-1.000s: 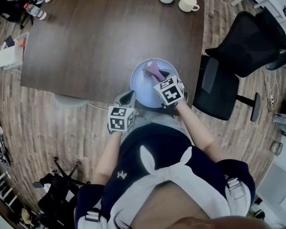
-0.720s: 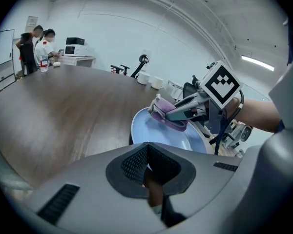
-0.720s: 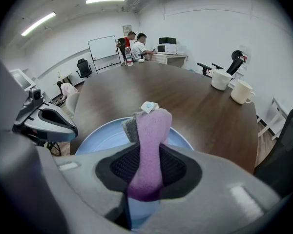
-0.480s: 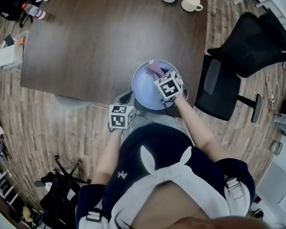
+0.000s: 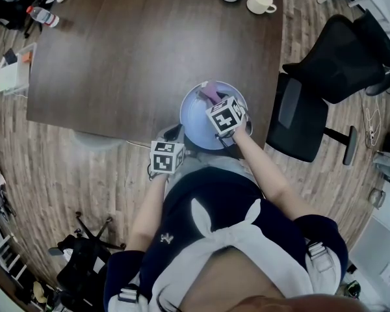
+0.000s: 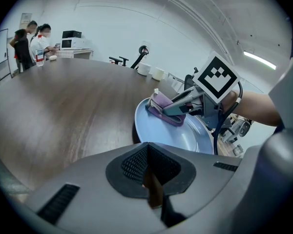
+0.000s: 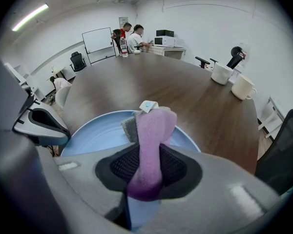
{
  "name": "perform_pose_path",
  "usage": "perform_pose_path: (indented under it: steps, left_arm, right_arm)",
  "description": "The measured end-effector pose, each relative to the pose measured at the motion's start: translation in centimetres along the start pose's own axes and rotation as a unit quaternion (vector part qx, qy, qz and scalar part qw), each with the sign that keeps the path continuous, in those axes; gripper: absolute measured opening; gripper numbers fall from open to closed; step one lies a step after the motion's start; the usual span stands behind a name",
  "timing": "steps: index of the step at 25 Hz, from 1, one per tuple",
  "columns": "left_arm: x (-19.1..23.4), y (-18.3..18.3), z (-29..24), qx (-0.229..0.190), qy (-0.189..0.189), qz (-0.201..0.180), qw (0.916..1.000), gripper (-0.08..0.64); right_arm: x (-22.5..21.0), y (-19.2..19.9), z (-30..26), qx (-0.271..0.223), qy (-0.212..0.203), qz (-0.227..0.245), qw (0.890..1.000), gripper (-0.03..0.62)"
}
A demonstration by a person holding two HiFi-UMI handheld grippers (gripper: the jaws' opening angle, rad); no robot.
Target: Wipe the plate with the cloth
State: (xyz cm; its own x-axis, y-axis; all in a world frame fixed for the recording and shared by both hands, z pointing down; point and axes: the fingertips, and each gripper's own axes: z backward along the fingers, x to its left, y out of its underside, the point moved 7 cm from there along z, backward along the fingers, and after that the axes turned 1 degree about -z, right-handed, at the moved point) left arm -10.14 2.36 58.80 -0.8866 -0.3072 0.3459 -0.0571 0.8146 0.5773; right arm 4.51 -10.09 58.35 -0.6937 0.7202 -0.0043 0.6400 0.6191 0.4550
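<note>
Right gripper (image 7: 147, 172): jaws clamped on purple cloth (image 7: 152, 128), held at blue plate (image 7: 93, 135) on the near edge of table (image 7: 151, 82). Left gripper (image 6: 149, 174): jaws together, empty, just short of plate. Risk: unsteadied plate could slide off the edge under wiping pressure. Cloth's white tag (image 7: 147, 105) is legible only in right gripper view; plate's apparent overhang shows only in head view.
</note>
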Motion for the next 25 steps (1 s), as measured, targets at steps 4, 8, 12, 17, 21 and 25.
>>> perform_pose_path:
  steps: [4, 8, 12, 17, 21, 25]
  left_arm:
    - [0.0, -0.1, -0.1, 0.005, 0.005, -0.003, 1.0, 0.006]
    - [-0.1, -0.2, -0.1, 0.005, 0.007, -0.003, 1.0, 0.006]
    - [-0.1, -0.2, -0.2, 0.006, 0.008, -0.003, 0.9999, 0.006]
    - [0.1, -0.2, 0.0, 0.006, 0.007, -0.005, 1.0, 0.006]
    - [0.1, -0.1, 0.0, 0.004, 0.005, -0.004, 1.0, 0.006]
    - [0.0, 0.0, 0.0, 0.004, 0.003, -0.004, 1.0, 0.006]
  right_arm:
    - [0.1, -0.1, -0.1, 0.002, 0.001, 0.008, 1.0, 0.118]
    - [0.4, -0.3, -0.1, 0.002, -0.001, 0.013, 1.0, 0.118]
    - [1.2, -0.5, -0.2, 0.0, -0.007, 0.024, 1.0, 0.118]
    - [1.8, -0.8, -0.4, -0.003, -0.01, 0.032, 0.999, 0.118]
    - [2.4, -1.0, -0.5, -0.008, -0.019, 0.037, 0.999, 0.118]
    - [3.1, -1.0, -0.5, -0.013, -0.034, 0.047, 0.998, 0.118]
